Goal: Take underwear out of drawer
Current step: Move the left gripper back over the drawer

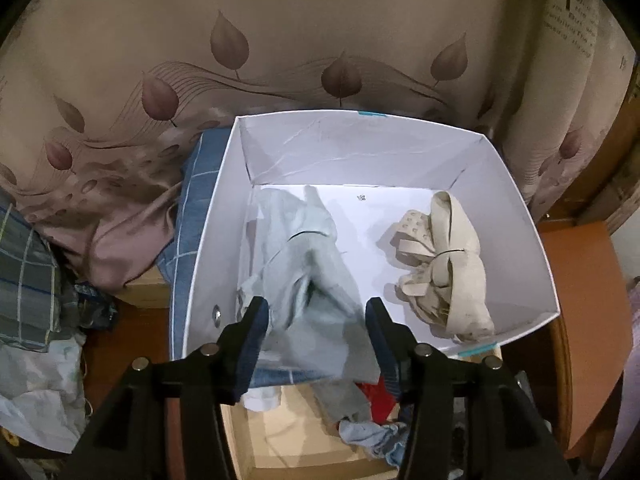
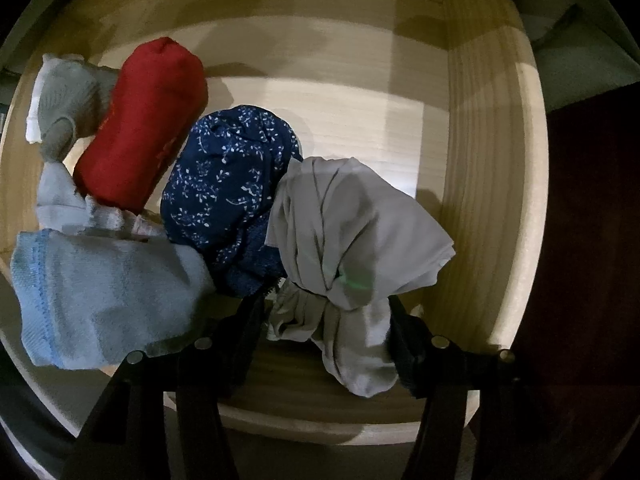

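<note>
In the left wrist view my left gripper is open, its jaws wide apart over the near edge of a white box. A pale blue-grey garment lies between the jaws, draped over the box's front wall, partly inside. A cream bundle lies in the box's right side. In the right wrist view my right gripper is open inside the wooden drawer, with a grey underwear bundle between its fingers. Beside it lie a navy floral piece, a red roll, light blue cloth and a grey piece.
A leaf-patterned curtain hangs behind the box. Blue checked fabric and piled clothes lie to the box's left. The open drawer with clothes sits below the box front. The drawer's right wall is close to the right gripper.
</note>
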Demonstrator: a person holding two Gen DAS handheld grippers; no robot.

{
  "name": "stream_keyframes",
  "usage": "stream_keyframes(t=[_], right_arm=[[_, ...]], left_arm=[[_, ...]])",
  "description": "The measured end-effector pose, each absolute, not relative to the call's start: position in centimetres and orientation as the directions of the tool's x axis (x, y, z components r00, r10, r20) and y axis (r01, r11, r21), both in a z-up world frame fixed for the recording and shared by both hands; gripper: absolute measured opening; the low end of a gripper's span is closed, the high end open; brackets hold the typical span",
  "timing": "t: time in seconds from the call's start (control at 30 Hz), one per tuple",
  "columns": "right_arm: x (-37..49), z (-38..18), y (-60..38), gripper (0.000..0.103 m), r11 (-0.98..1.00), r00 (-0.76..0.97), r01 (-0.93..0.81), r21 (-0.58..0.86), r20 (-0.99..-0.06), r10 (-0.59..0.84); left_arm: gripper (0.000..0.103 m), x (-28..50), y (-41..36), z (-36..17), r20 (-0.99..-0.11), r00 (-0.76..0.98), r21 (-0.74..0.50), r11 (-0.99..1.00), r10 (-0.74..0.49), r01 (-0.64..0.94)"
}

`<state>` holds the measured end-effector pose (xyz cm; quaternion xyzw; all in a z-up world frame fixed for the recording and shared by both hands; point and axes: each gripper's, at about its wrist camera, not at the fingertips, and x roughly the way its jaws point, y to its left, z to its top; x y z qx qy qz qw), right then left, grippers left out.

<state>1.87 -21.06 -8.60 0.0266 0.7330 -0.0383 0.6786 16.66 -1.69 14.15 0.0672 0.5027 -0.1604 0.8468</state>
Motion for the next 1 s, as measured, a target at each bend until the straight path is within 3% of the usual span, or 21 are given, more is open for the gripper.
stream_keyframes(t=[0.2,0.5,0.77,1.0], right_arm=[[2.0,-8.7,-20.4,0.058,0.996,-0.082,0.089,-0.028,-0.996,-0.021],[2.4,-9.1,-19.8,0.058,0.995,-0.094,0.083,-0.046,-0.995,-0.038],[2.5,-9.7,-19.2,0.058,0.995,-0.098,0.081,-0.059,-0.994,-0.051],[2.5,-9.8,-19.4,0.05,0.994,-0.086,0.098,-0.055,-0.995,-0.047]], left_arm=[[0.055,15.7,-0.4,15.1,-0.862,0.445,-0.091,0.939,-0.241,0.332],[0.055,13.0,1.7,14.7,-0.868,0.458,-0.031,0.942,-0.192,0.335],[0.055,9.5,4.0,9.9,-0.892,0.444,0.083,0.933,-0.087,0.35],[0.055,7.5,5.1,4.4,-0.923,0.378,0.056,0.953,-0.065,0.299]])
